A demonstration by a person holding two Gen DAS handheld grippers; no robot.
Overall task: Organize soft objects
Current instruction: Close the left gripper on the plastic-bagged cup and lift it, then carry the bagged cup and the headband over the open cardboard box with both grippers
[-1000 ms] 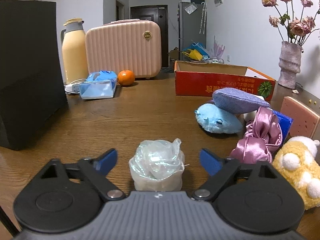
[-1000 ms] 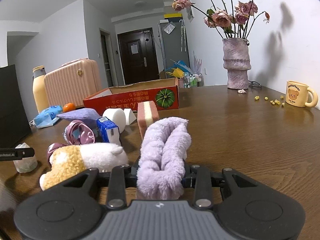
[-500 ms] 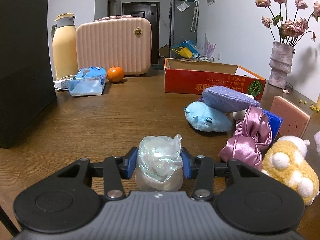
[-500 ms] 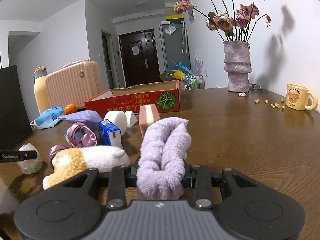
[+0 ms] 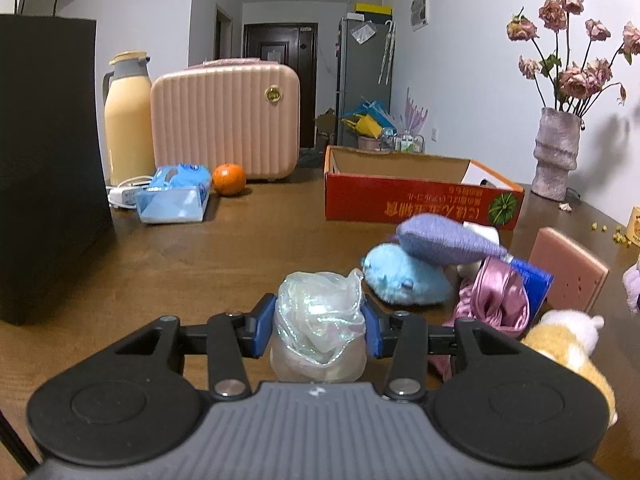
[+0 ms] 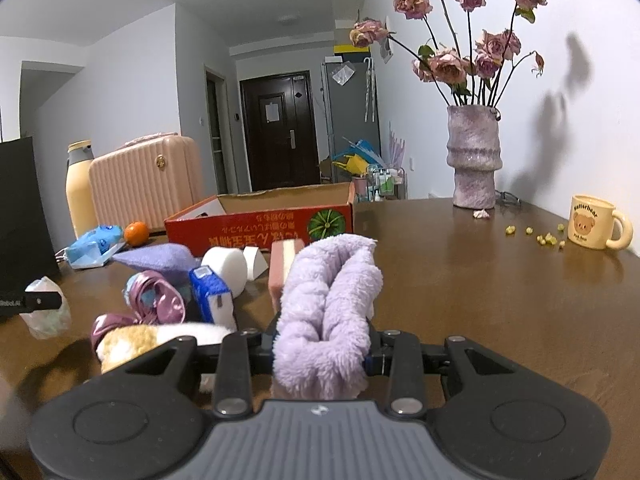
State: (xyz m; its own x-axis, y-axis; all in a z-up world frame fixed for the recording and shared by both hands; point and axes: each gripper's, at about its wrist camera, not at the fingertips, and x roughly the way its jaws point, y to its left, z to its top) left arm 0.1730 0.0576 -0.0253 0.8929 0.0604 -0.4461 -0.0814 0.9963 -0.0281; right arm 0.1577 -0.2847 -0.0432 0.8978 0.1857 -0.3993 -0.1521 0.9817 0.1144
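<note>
My left gripper (image 5: pixel 319 326) is shut on a crumpled clear plastic bag (image 5: pixel 320 320), held just above the wooden table (image 5: pixel 200 264). My right gripper (image 6: pixel 322 350) is shut on a fluffy lilac braided headband (image 6: pixel 332 300). In the left wrist view a pile lies to the right: a blue plush (image 5: pixel 404 280), a purple pillow (image 5: pixel 444 240), a pink satin scrunchie (image 5: pixel 496 300), a pink sponge (image 5: pixel 568 276) and a yellow-white plush (image 5: pixel 568 356). The open red cardboard box (image 5: pixel 420 196) stands behind them. The bag in the left gripper (image 6: pixel 32 302) also shows at the far left of the right wrist view.
A black bag (image 5: pixel 48 160) stands at the left, with a yellow thermos (image 5: pixel 128 120), pink case (image 5: pixel 226 120), tissue pack (image 5: pixel 176 196) and orange (image 5: pixel 228 178) behind. A vase of dried roses (image 6: pixel 474 156) and a bear mug (image 6: pixel 596 222) stand at the right. White foam pieces (image 6: pixel 226 268) and a blue packet (image 6: pixel 212 296) lie by the pile.
My left gripper's blue pads closed from wide apart onto the plastic bag and lifted it slightly. The right gripper kept its hold on the headband and stayed nearly still.
</note>
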